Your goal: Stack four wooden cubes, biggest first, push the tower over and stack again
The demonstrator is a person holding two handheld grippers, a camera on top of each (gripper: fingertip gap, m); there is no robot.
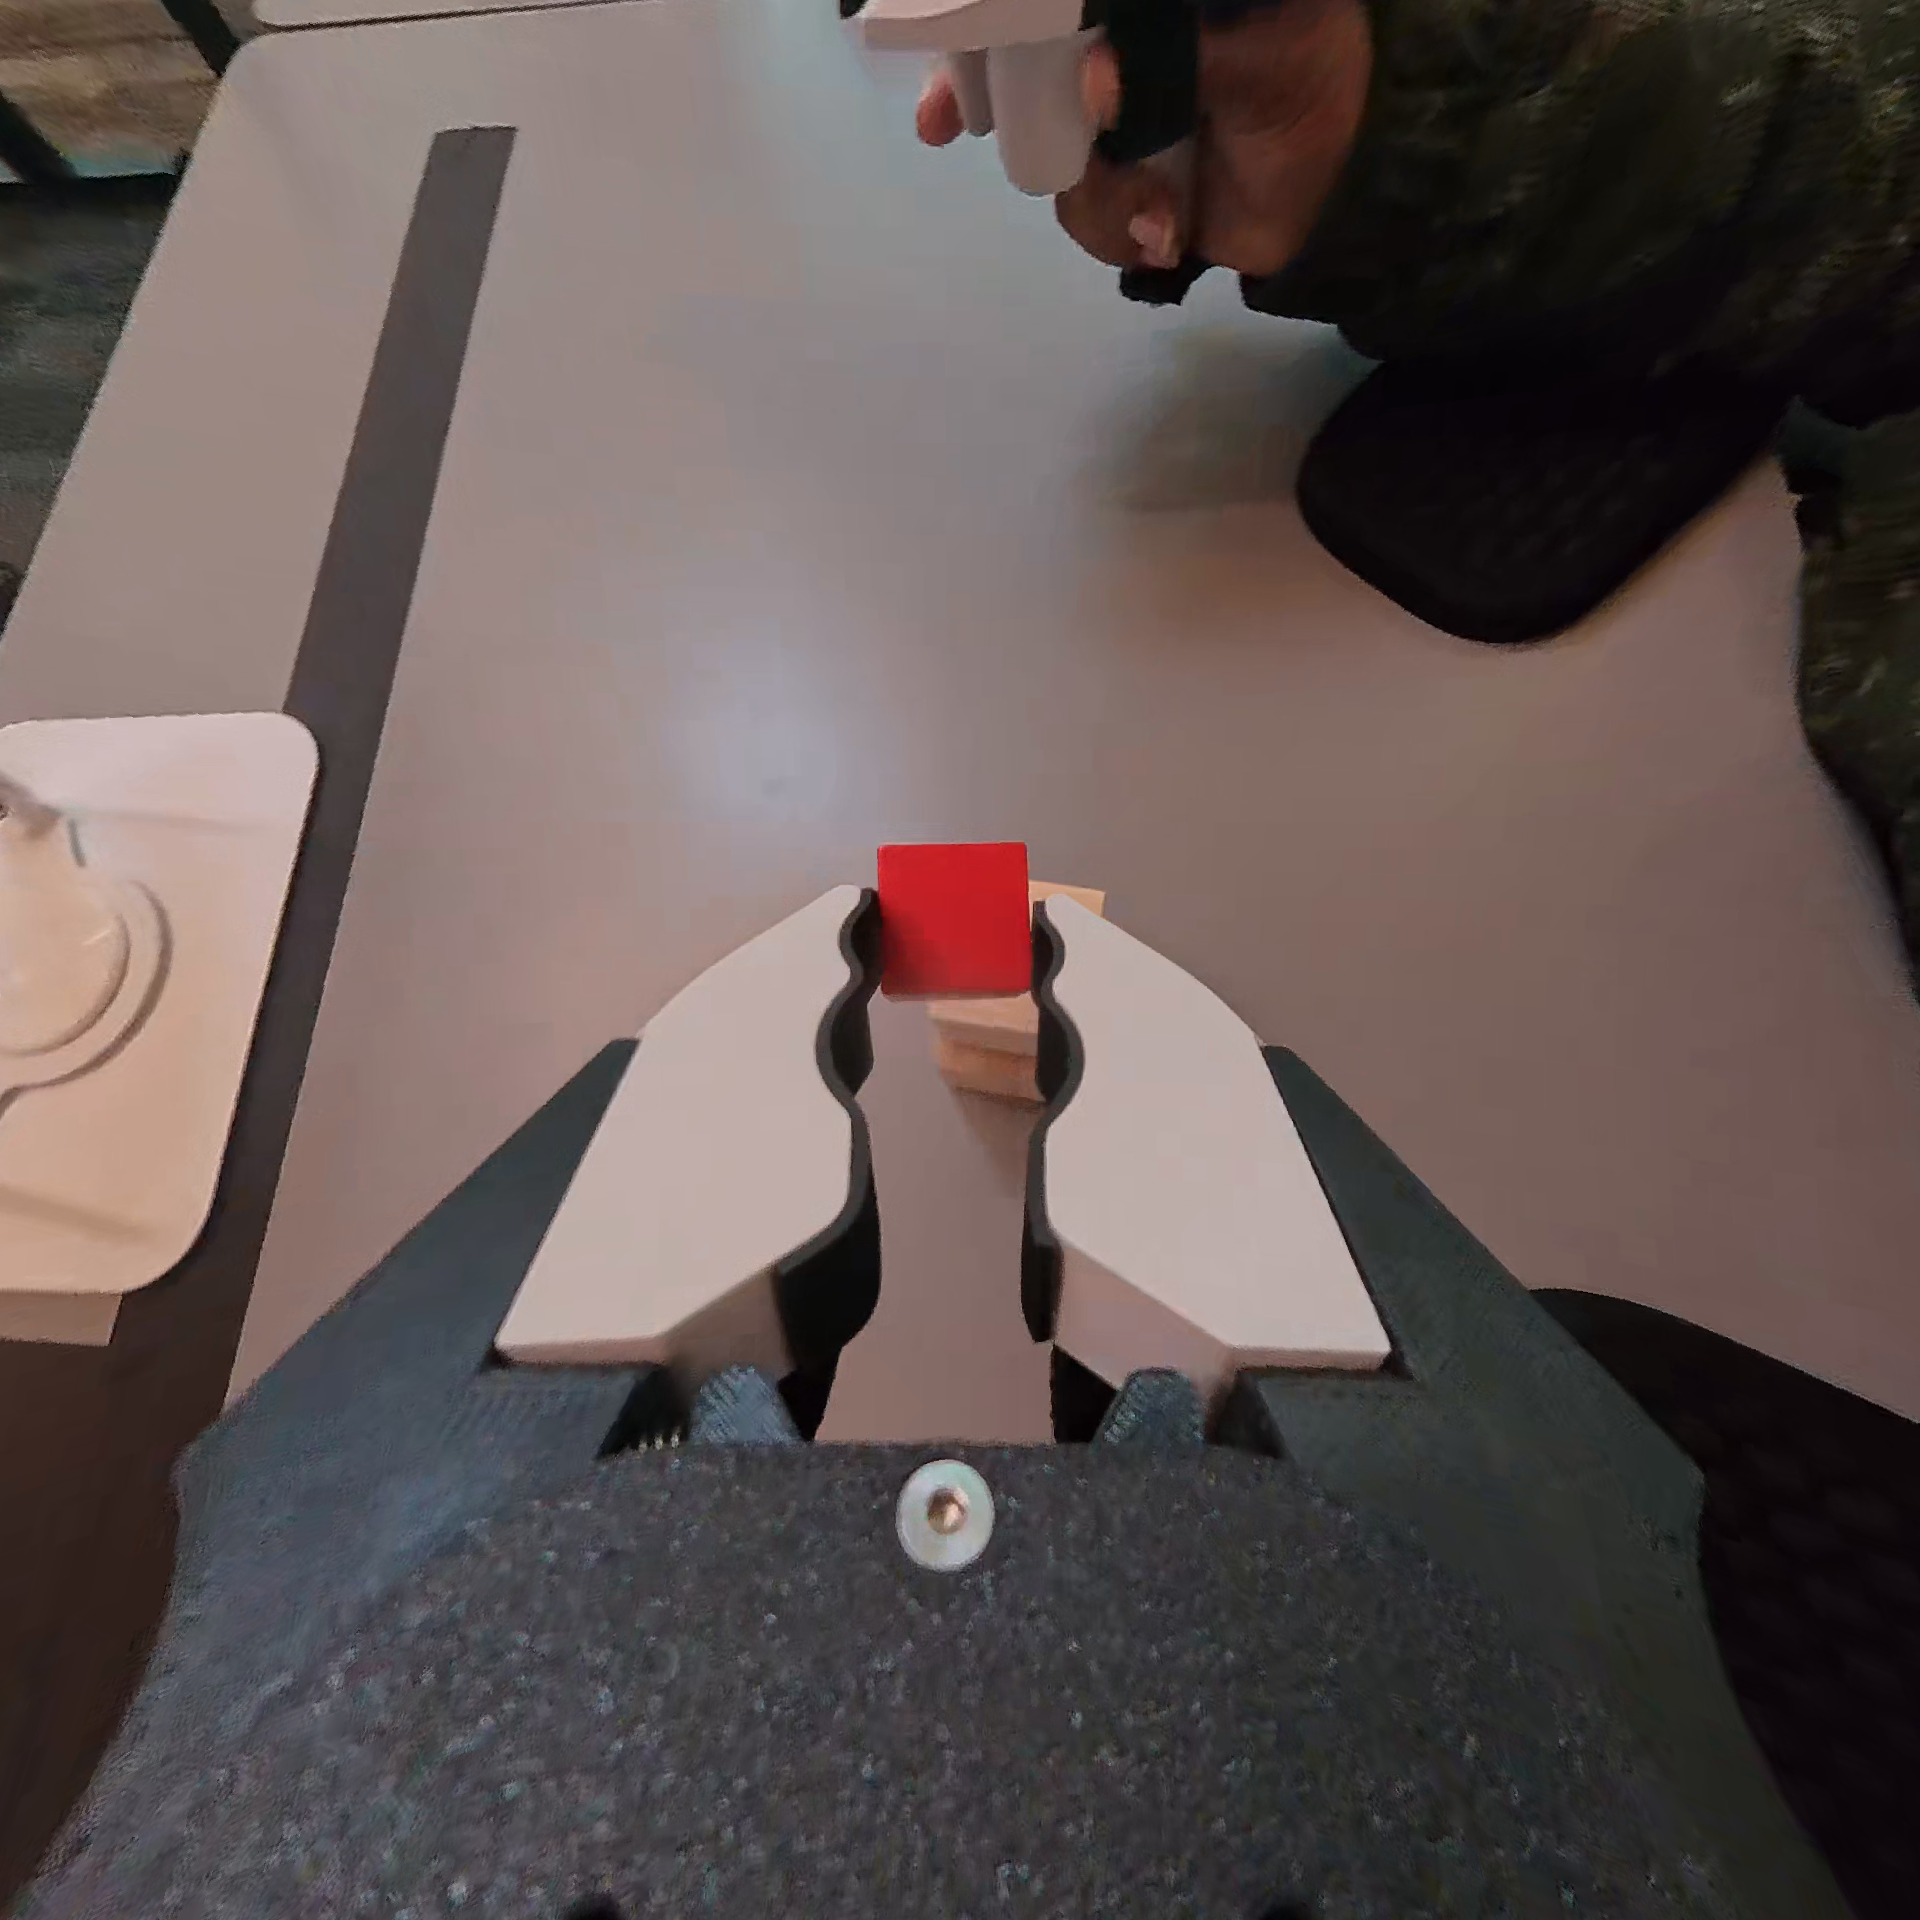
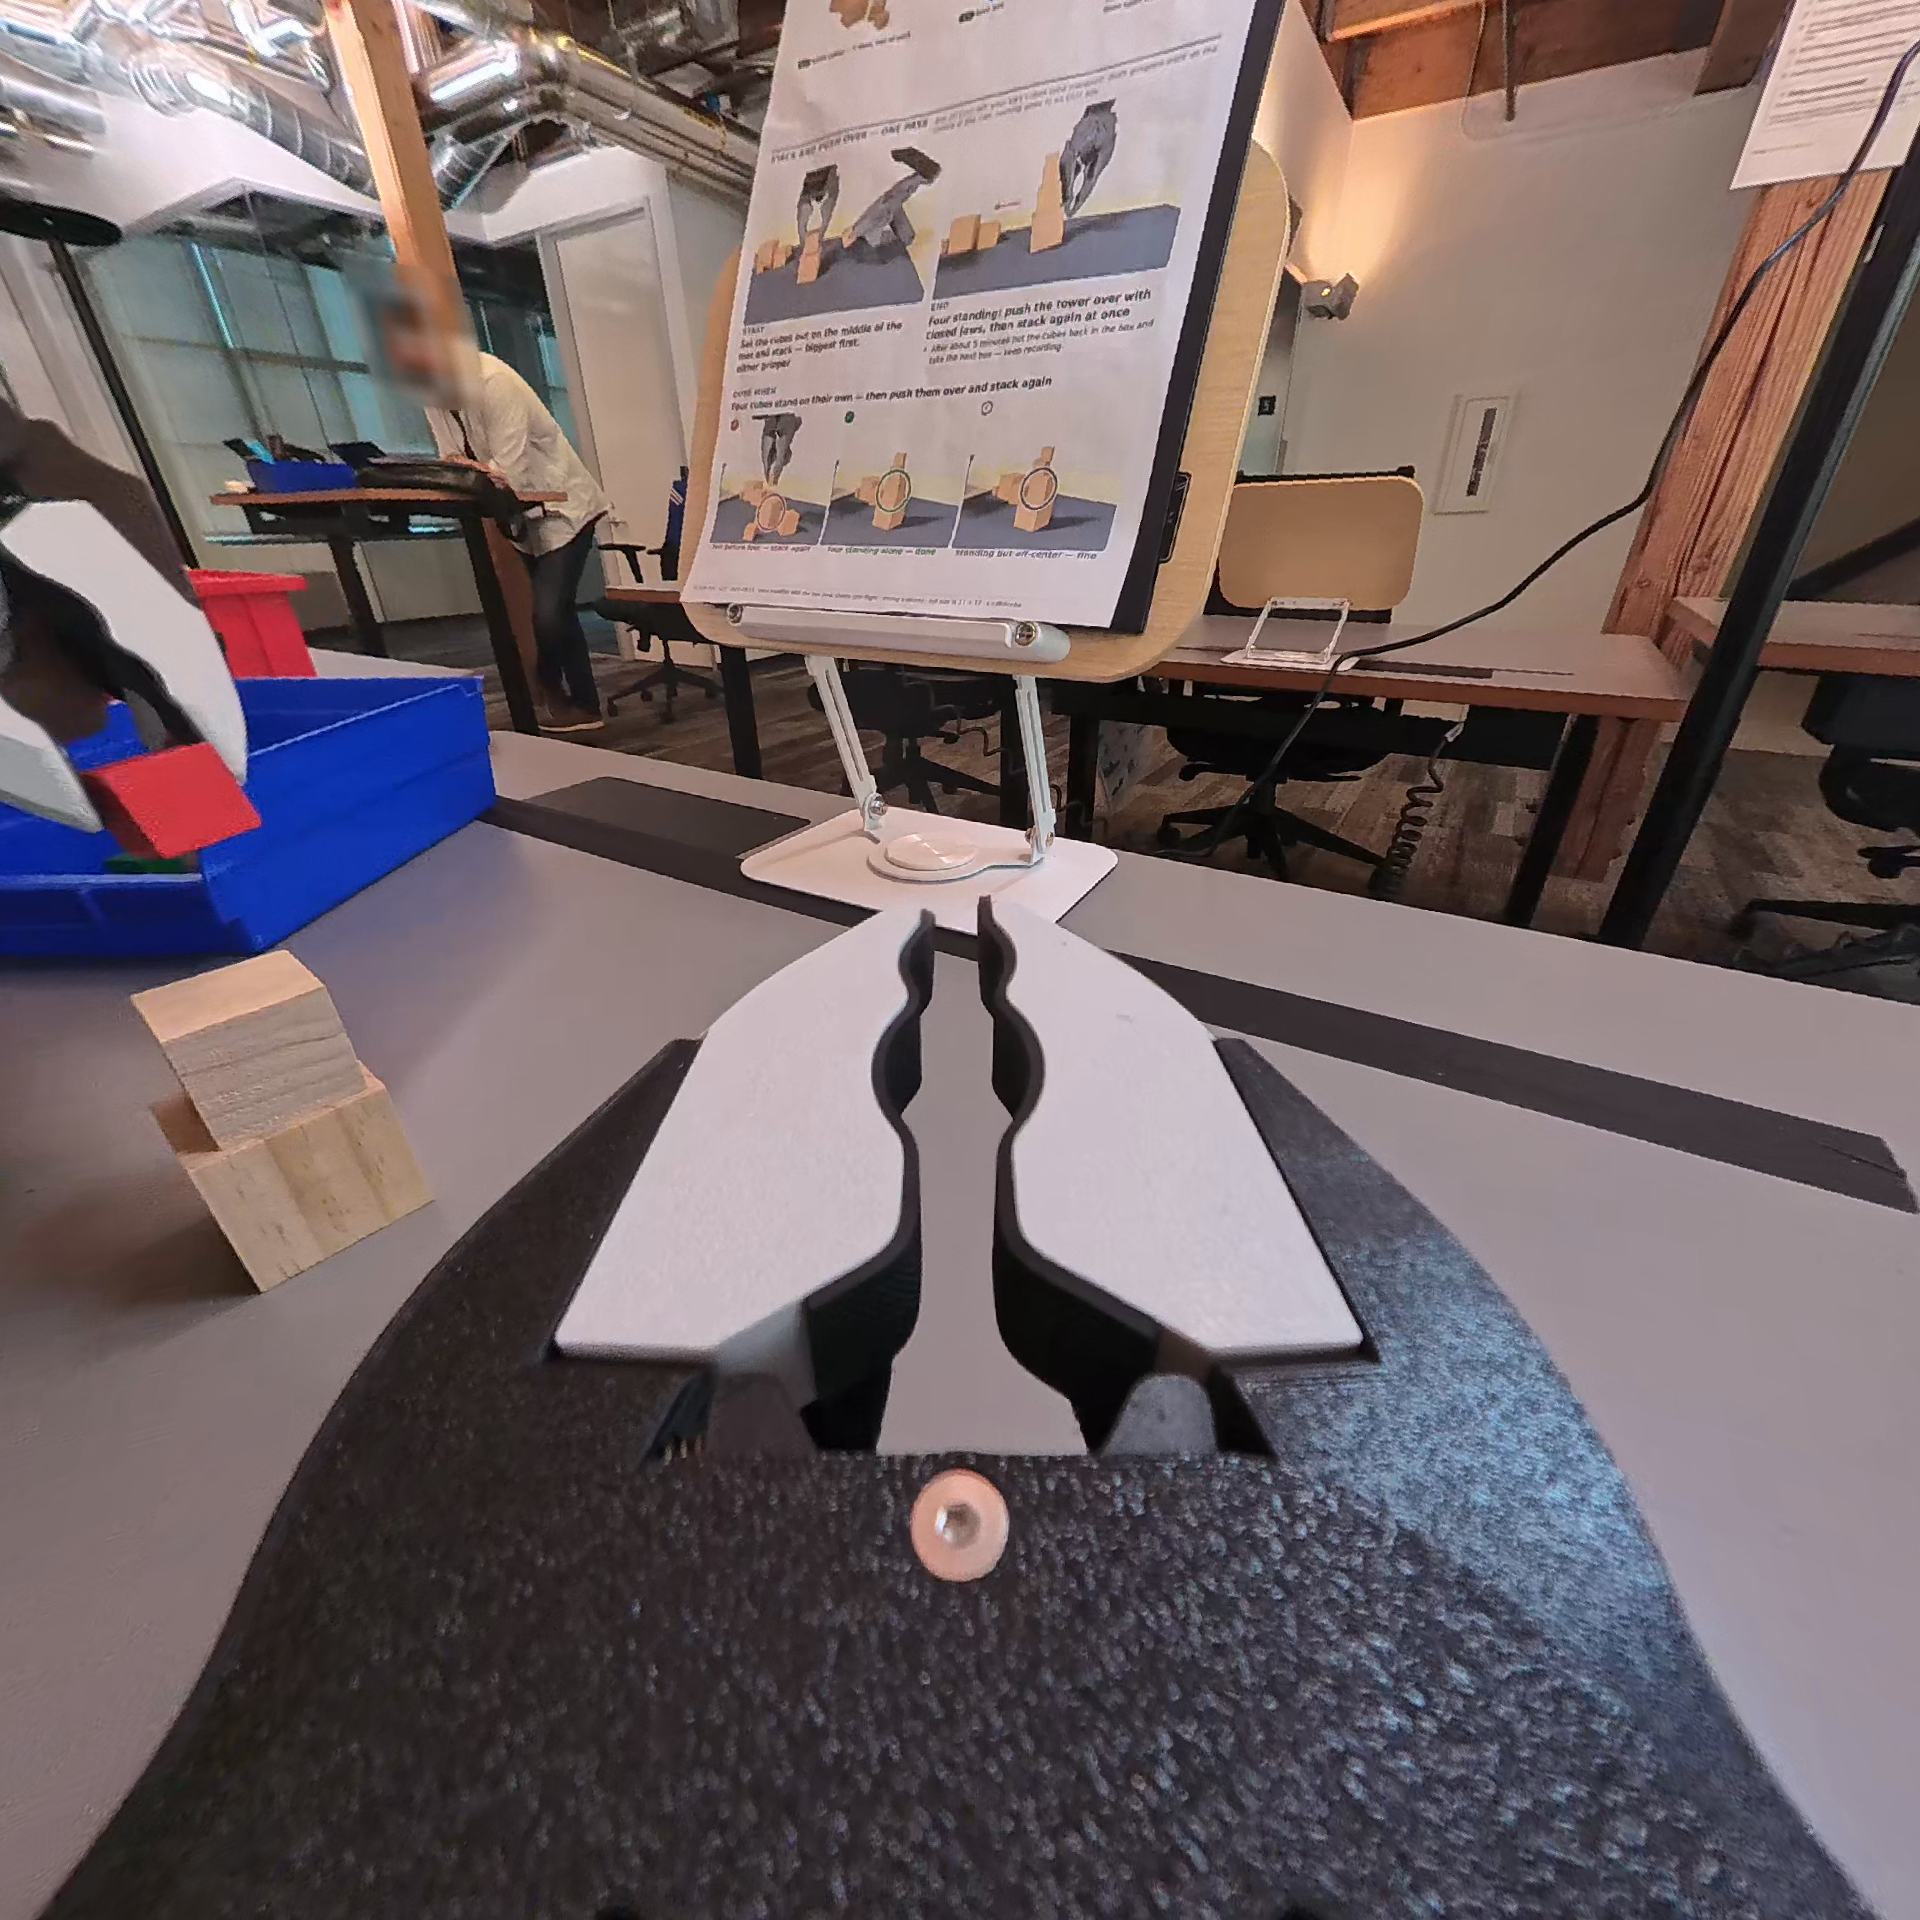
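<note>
Red cube [image 1: 951, 920], clamped at the fingertips of the left gripper [image 1: 951, 925], hangs in the air over a small pile of two pale wooden blocks [image 2: 281, 1112] on the grey table [image 1: 727, 520]. Both dark pads press on the cube's sides, and seen from the right wrist view it is carried clear above the blocks, tilted, with a blue bin [image 2: 343, 790] just behind it. The blocks sit one on the other, the upper one [image 2: 249, 1039] turned askew and offset on the larger lower one [image 2: 312, 1184].

To the right, the right gripper [image 2: 954, 925] rests low over the table with its jaws drawn narrow, a thin slit between the pads and nothing in them. It points toward the far edge, where a white-footed stand [image 2: 935, 862] holds a printed sheet [image 2: 987, 312] upright beyond a dark strip [image 2: 1455, 1060] running across the table. A person's hand [image 1: 1195, 177] grips the handle of that right gripper at the far right of the left wrist view.

Judging by the cube's place above the pile, a placing step looks to be in hand. Setting it down squarely would call for levelling the cube and centring it over the skewed upper block, whose offset leaves little flat room.

Beyond the table, a person stands at a far desk [image 2: 364, 499].
</note>
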